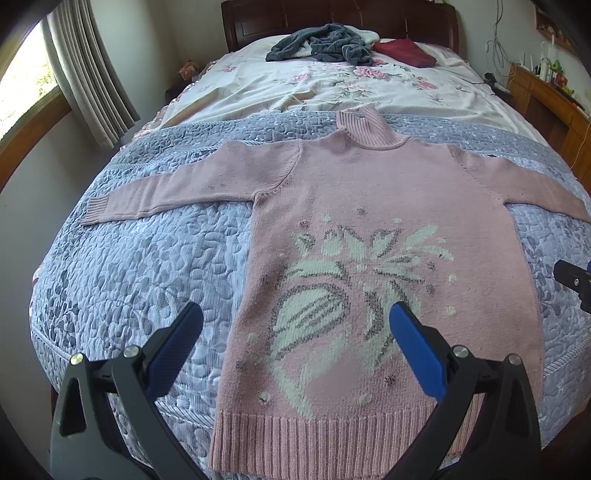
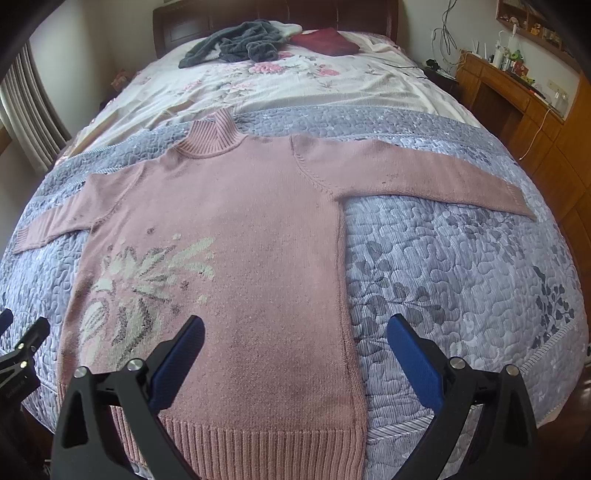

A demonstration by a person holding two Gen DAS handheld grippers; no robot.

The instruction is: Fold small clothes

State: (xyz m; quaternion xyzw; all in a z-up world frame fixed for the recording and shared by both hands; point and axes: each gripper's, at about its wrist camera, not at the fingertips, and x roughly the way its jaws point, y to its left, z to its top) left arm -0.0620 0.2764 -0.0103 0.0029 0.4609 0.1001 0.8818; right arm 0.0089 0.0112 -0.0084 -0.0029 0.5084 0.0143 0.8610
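That pink knit sweater (image 1: pixel 388 221) on the bed quilt (image 1: pixel 147 266) looks soft and floppy, so I'd pinch the sleeve cuffs (image 1: pixel 96 210); both grippers (image 1: pixel 295 339) (image 2: pixel 295 343) hover with fingers wide, empty.

A bed (image 1: pixel 110 280) with a dark wooden headboard (image 1: pixel 332 14) carries everything. Its near half wears a blue-grey quilted cover (image 2: pixel 461 266); the far half a white floral sheet (image 2: pixel 295 88). A pink knit sweater (image 1: pixel 369 192) lies flat on the quilt — sleeves spread wide, collar away. Near the headboard sit a crumpled grey garment (image 1: pixel 325 42) and a dark red cloth (image 1: pixel 404 51) — just beside each other.
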